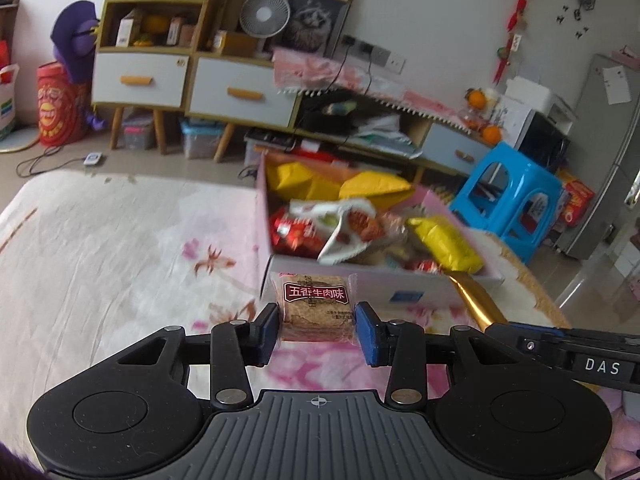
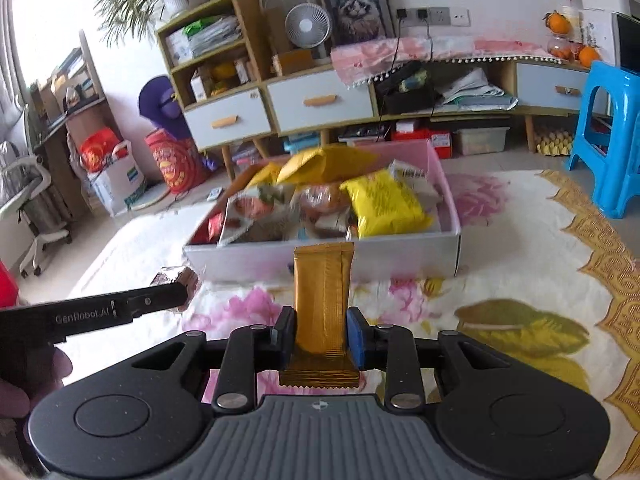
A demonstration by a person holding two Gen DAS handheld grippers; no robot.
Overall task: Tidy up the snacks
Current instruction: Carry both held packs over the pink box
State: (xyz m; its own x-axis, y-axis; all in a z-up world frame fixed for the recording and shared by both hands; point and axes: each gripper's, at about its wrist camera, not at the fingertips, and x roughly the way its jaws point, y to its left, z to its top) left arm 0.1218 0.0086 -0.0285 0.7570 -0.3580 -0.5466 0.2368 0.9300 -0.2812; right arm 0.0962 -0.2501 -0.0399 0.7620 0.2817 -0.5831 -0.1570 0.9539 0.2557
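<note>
My left gripper [image 1: 316,330] is shut on a brown snack packet [image 1: 316,306] with a red label, held above the floral cloth in front of the snack box [image 1: 360,286]. My right gripper [image 2: 322,338] is shut on a gold wrapper bar [image 2: 323,292], held upright just short of the same box [image 2: 320,258]. The box is white and pink and holds several snack bags, among them a yellow bag [image 2: 384,204]. The gold bar also shows at the right of the left wrist view [image 1: 474,300]. The left gripper and its packet show at the left of the right wrist view [image 2: 176,280].
The box stands on a floral cloth [image 1: 120,248] on the floor. A blue plastic stool [image 2: 608,128] is at the right. A low cabinet with drawers [image 2: 320,100] runs along the back wall, with storage bins under it.
</note>
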